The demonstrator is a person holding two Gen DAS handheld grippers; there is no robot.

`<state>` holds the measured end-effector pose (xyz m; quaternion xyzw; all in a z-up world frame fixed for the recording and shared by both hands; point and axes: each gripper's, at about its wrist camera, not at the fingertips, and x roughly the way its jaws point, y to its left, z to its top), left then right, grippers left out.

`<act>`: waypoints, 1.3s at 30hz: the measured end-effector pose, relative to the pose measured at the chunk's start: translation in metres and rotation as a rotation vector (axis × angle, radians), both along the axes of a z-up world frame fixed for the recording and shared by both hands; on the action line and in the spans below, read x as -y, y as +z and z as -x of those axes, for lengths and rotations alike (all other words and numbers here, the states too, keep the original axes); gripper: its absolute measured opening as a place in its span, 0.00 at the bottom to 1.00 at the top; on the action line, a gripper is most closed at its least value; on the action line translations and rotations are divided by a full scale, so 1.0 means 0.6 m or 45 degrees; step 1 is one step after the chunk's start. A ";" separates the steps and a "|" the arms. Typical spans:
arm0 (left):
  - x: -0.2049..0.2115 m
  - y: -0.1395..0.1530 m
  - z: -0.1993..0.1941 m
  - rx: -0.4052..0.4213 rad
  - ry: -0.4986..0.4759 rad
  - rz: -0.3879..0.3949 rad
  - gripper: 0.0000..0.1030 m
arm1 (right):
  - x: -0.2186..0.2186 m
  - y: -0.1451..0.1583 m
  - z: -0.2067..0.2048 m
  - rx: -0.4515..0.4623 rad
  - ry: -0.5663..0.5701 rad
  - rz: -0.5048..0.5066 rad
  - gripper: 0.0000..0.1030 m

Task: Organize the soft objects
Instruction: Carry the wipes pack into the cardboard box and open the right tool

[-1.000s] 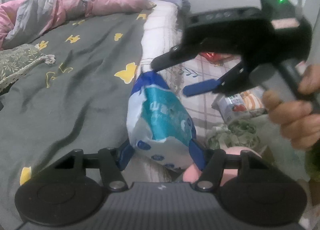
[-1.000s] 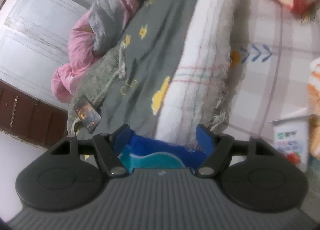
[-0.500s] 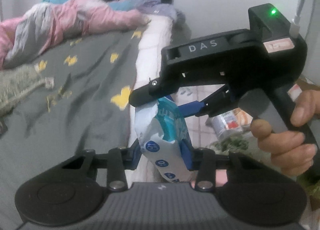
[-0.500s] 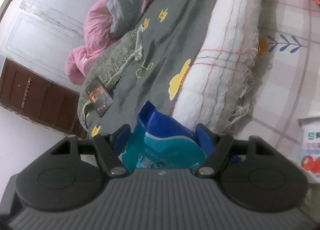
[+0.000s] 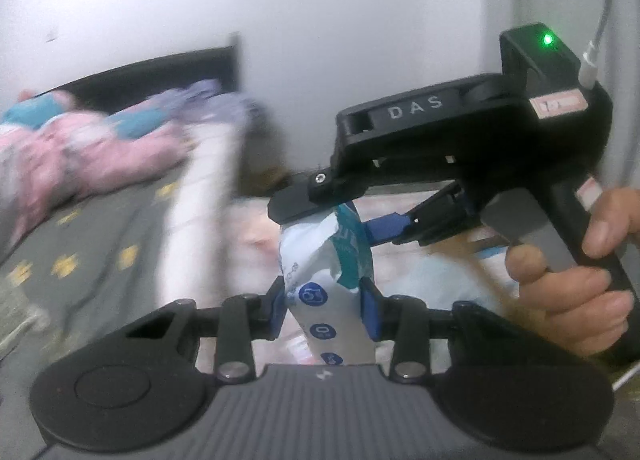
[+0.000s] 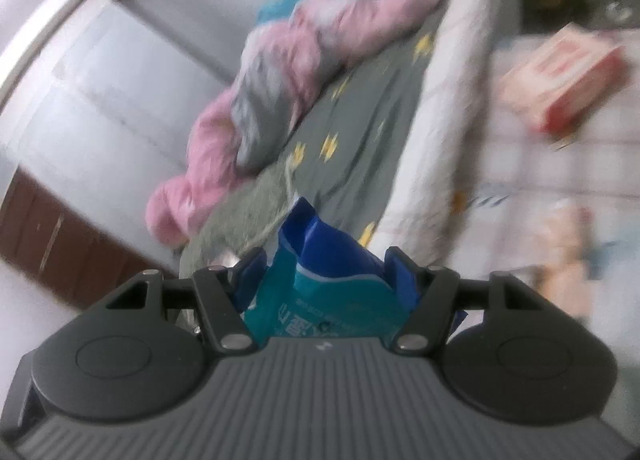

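A soft blue, teal and white plastic pack (image 5: 326, 280) hangs in the air between both grippers. My left gripper (image 5: 325, 302) is shut on its lower white part. My right gripper (image 5: 344, 216), seen from the side in the left wrist view, pinches its top end. In the right wrist view the right gripper (image 6: 325, 274) is shut on the pack's blue and teal end (image 6: 332, 280). The pack is crumpled and held well above the bed.
A bed with a grey sheet with yellow shapes (image 6: 360, 132) lies below, with a pink quilt (image 6: 280, 60) heaped at its head and a white folded blanket (image 5: 200, 196) along its edge. A red and white box (image 6: 560, 76) lies on a checked cloth.
Both grippers have lifted the pack up from the bed edge, and the views have tilted up towards the wall. Both keep their hold on the pack.
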<state>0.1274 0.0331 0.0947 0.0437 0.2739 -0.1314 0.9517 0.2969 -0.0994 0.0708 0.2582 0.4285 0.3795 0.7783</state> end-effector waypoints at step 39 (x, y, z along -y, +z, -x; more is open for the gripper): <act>0.166 -0.088 -0.067 -0.417 -0.265 0.139 0.57 | 0.472 -0.288 0.082 -0.646 -0.511 0.383 0.59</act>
